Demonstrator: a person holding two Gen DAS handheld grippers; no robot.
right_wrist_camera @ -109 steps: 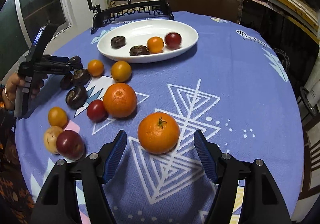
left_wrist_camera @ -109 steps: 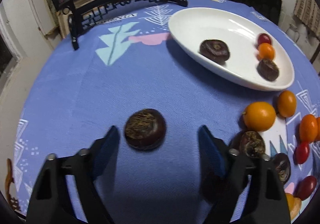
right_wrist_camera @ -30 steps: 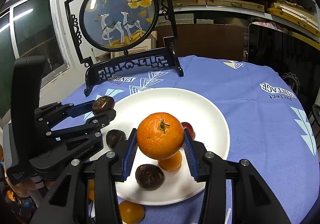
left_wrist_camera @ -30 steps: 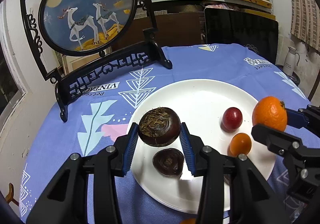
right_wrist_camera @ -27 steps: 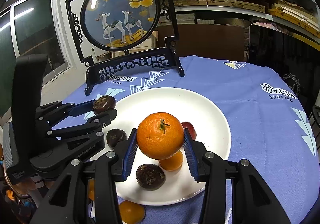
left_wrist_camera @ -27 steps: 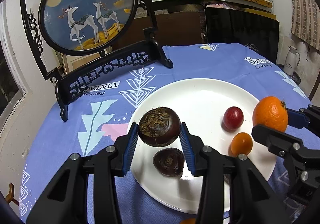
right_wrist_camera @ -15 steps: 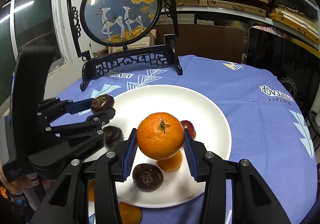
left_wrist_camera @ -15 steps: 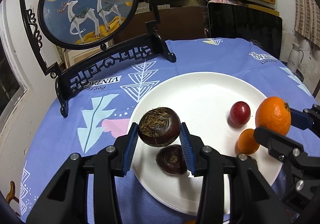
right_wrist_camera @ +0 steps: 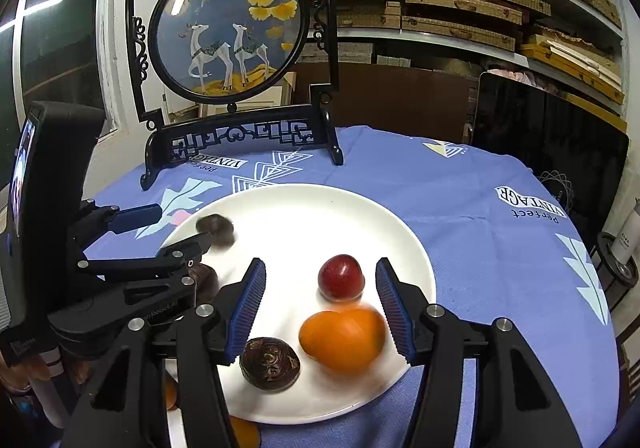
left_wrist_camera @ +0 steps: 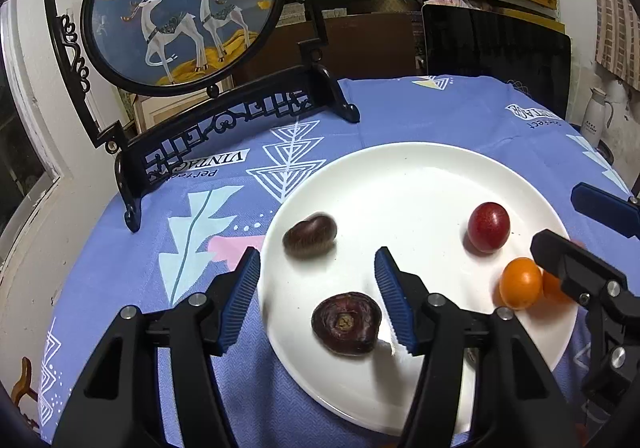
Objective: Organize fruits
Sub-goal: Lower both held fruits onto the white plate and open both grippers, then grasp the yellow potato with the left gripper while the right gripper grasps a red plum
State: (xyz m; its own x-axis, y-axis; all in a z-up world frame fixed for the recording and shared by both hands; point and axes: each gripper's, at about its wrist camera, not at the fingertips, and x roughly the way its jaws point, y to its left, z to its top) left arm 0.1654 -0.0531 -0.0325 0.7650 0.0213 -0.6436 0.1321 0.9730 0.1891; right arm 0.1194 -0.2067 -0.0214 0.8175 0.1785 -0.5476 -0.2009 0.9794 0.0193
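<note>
**Both grippers open over the plate, fruit loose on it**

I have the left gripper (left_wrist_camera: 318, 290) above the near-left part of the white plate (left_wrist_camera: 420, 176), jaws wide, nothing between them. A dark water chestnut (left_wrist_camera: 310, 236) sits blurred on the plate just ahead of the fingers; a second dark chestnut (left_wrist_camera: 346, 322) lies below and between them, close to the right blue pad.

My right gripper (right_wrist_camera: 320, 306) hangs over the plate's near-right part, jaws wide too. The orange (right_wrist_camera: 343, 340) is blurred, on or just above the plate between the fingers, touching neither pad as far as I can tell. A red plum-like fruit (right_wrist_camera: 341, 277) sits just behind it, and another dark chestnut (right_wrist_camera: 270, 364) lies beside the orange, near the left pad. In the left wrist view a small orange fruit (left_wrist_camera: 520, 282) shows near the red one, partly behind the right gripper's finger.

Around: blue patterned tablecloth (right_wrist_camera: 480, 216) under everything, and a round deer-picture screen on a black carved stand (right_wrist_camera: 228, 28) at the table's far side. Shelves of flat boxes (right_wrist_camera: 460, 8) behind it. More orange fruit (right_wrist_camera: 244, 434) off the plate's near edge, mostly hidden by my fingers.
</note>
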